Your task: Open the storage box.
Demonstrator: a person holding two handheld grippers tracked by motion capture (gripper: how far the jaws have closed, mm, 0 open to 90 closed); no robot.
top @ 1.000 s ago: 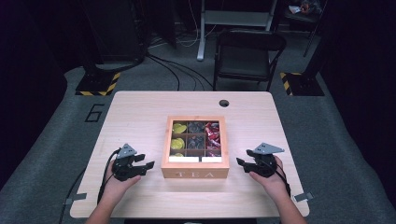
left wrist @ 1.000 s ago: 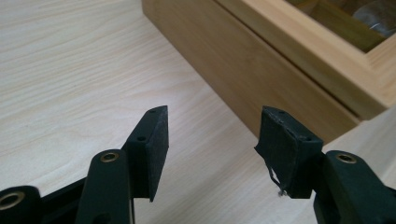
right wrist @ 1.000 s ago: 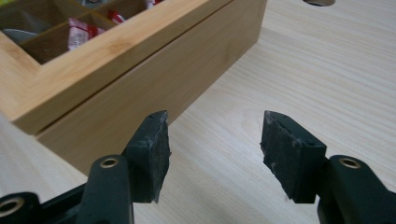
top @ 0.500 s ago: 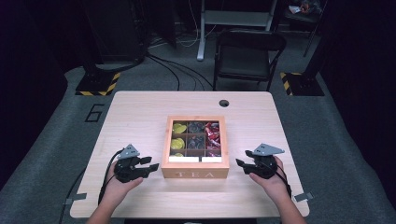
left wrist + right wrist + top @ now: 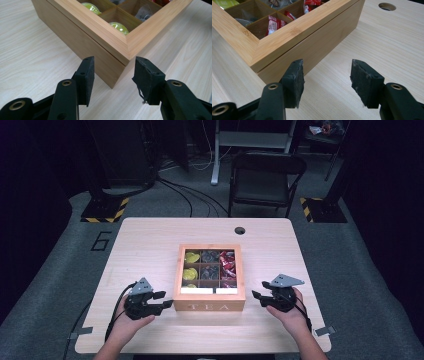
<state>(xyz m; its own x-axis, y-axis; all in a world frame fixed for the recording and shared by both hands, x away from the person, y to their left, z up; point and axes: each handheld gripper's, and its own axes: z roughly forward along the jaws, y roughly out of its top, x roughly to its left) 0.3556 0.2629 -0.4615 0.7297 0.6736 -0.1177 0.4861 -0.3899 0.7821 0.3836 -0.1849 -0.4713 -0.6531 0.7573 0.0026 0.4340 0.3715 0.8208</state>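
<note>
Both forearms reach in low, the left gripper (image 5: 165, 301) angled inward, its jaws just narrowed but parted and empty, the right gripper (image 5: 256, 297) likewise parted and empty.

I'm seeing the tea box (image 5: 210, 306) showing honey-tan wood near the table's (image 5: 150, 240) front edge; pale, fine-grained table; yellow-green packets (image 5: 190, 265) glowing left, red packets (image 5: 227, 267) right, grippers' pads (image 5: 87, 80) matte black.

This looks like a lab or recording studio rather than a home. A bare wooden worktop (image 5: 150, 245) stands on grey carpet marked with the number 6 (image 5: 101, 240), ringed by black stands on hazard-striped bases (image 5: 105, 208), loose cables (image 5: 185, 192) and a black folding chair (image 5: 263, 176).
</note>
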